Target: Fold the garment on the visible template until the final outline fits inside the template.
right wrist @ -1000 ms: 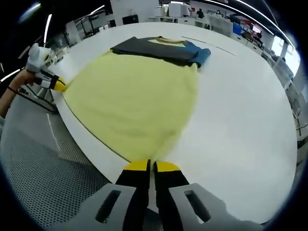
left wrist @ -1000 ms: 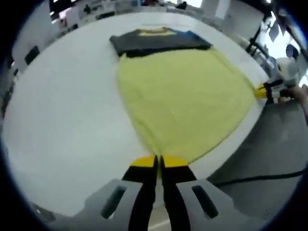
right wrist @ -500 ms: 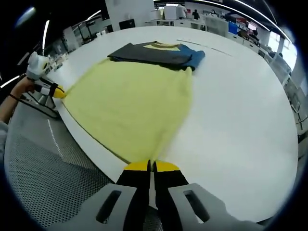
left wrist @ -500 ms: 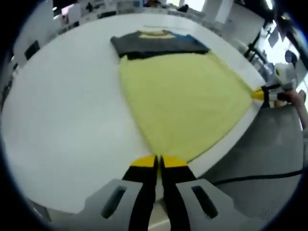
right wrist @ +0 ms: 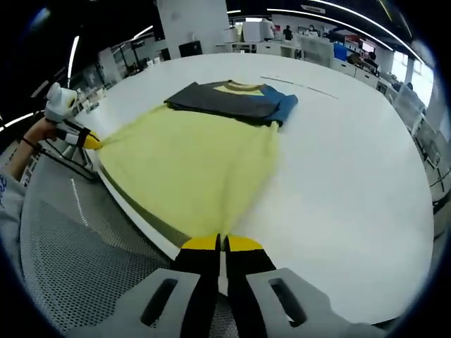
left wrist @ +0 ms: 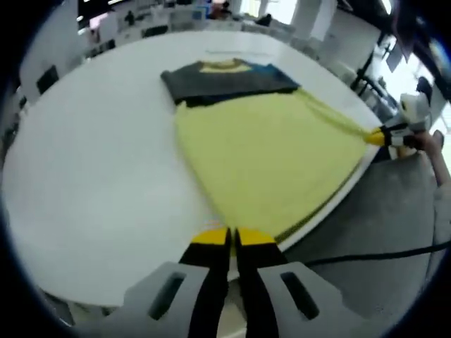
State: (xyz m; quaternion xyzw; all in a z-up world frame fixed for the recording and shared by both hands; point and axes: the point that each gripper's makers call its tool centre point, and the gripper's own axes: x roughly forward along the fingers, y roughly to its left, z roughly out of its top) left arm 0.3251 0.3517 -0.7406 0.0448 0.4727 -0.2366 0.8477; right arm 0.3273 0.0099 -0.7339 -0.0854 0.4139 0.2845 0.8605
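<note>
A garment with a yellow body (left wrist: 264, 151) and a dark grey, blue and yellow top part (left wrist: 229, 76) lies spread on a white table (left wrist: 91, 176). My left gripper (left wrist: 232, 238) is shut on one bottom corner of the yellow hem at the table's near edge. My right gripper (right wrist: 222, 243) is shut on the other bottom corner. The yellow cloth (right wrist: 190, 162) is pulled taut between the two and lifts off the edge. In the left gripper view the right gripper (left wrist: 384, 135) pinches the hem at the right. In the right gripper view the left gripper (right wrist: 84, 139) holds it at the left.
A grey perforated floor mat (right wrist: 77, 260) lies below the table edge, with a black cable (left wrist: 380, 259) across the floor. A person's hand (right wrist: 28, 137) holds the far gripper. Desks and office furniture (right wrist: 310, 49) stand behind the table.
Both grippers have pulled the yellow hem back toward and past the table's near edge, so the cloth is stretched tighter and the hem corners now lift off the table.
</note>
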